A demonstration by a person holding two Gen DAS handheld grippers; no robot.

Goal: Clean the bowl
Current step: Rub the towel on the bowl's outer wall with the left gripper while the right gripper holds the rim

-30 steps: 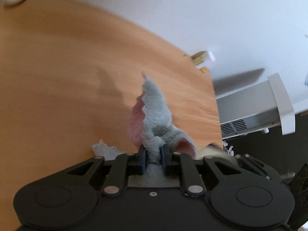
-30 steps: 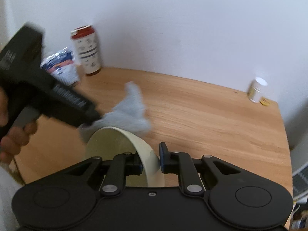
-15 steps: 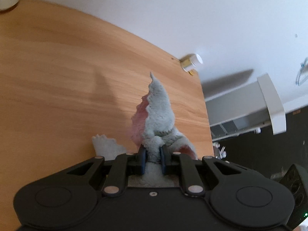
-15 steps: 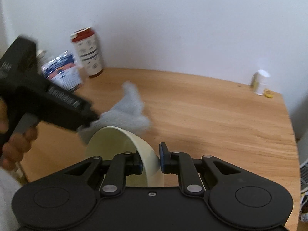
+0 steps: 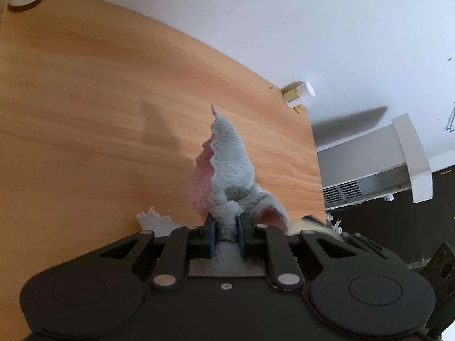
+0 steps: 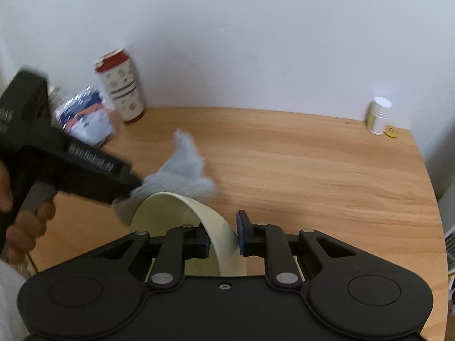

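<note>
My left gripper (image 5: pixel 226 227) is shut on a fluffy grey cloth with a pink underside (image 5: pixel 230 164), which sticks up past the fingers. My right gripper (image 6: pixel 223 233) is shut on the rim of a cream bowl (image 6: pixel 170 210), held tilted above the wooden table (image 6: pixel 312 170) with its inside facing left. In the right wrist view a hand holds the left gripper (image 6: pixel 132 187) at the left, and the cloth (image 6: pixel 184 167) lies against the bowl's far rim. The bowl's lower part is hidden behind my right gripper.
A red-lidded canister (image 6: pixel 121 85) and a blue and white packet (image 6: pixel 85 119) stand at the back left by the wall. A small white bottle (image 6: pixel 376 115) sits at the back right corner. The table's edge runs down the right; a white unit (image 5: pixel 369 167) stands beyond it.
The right gripper has rolled slightly with the bowl. The left gripper and the cloth have shifted a little along the bowl's far rim. Both grips are unchanged.
</note>
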